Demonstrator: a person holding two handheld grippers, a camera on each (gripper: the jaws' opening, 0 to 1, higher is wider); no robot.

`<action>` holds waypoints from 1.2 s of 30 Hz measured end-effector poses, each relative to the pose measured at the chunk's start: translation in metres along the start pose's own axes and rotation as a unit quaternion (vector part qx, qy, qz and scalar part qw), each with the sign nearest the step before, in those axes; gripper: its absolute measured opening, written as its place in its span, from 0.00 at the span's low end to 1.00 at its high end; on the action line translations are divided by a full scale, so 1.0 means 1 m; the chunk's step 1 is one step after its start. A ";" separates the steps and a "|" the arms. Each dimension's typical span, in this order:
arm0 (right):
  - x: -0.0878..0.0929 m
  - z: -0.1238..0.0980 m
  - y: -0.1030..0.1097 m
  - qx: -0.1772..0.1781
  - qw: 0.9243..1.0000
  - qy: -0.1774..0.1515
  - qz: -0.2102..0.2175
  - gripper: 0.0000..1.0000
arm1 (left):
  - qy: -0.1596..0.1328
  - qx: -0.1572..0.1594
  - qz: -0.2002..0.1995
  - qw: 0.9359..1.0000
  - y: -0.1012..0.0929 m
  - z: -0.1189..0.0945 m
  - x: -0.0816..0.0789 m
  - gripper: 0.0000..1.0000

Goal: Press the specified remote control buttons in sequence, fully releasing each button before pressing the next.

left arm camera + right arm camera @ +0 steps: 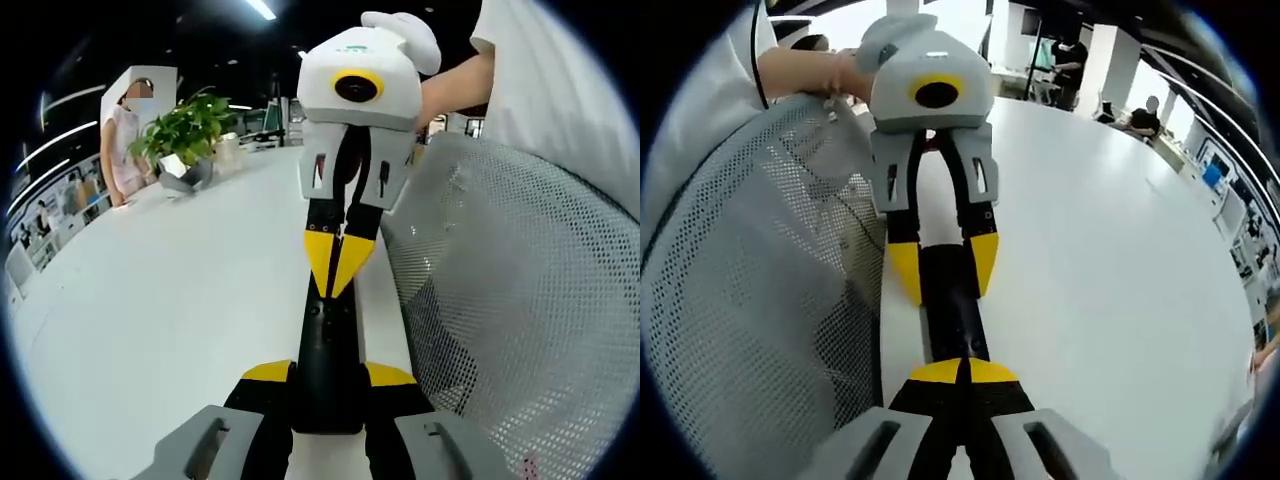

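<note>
A black remote control (328, 345) lies lengthwise along the white table's edge, clamped at its near end by my left gripper (328, 375), whose yellow-tipped jaws sit on either side of it. Facing it, my right gripper (338, 262), white with yellow tips, is shut, and its joined tips come down on the remote's far end. In the right gripper view the right gripper (964, 370) has its tips together on the top face of the remote (952, 300). Beyond them the grey left gripper (943, 262) grips the remote's sides. I cannot see which button is under the tips.
A grey mesh chair back (520, 300) (750, 290) presses close to the table edge beside the remote. The white table (170, 290) spreads wide to the other side. A potted plant (185, 135) stands far off, with a person (125, 140) beside it. A hand (845, 70) holds the left gripper.
</note>
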State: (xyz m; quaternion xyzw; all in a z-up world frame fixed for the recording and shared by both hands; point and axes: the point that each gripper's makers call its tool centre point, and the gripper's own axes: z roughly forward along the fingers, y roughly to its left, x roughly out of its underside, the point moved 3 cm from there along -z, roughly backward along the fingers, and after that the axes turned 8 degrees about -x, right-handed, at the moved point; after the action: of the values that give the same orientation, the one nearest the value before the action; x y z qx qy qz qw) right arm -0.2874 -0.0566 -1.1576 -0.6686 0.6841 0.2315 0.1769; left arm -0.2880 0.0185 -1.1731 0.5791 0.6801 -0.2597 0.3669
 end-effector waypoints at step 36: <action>0.006 -0.005 -0.004 -0.009 1.000 0.001 0.027 0.00 | 0.001 -0.006 -0.002 1.000 0.001 -0.002 0.000 0.25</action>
State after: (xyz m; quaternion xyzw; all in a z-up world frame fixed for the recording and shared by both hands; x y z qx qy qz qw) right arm -0.2830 -0.0644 -1.1574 -0.6519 0.6999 0.2413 0.1640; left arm -0.2876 0.0200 -1.1724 0.5760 0.6829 -0.2560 0.3693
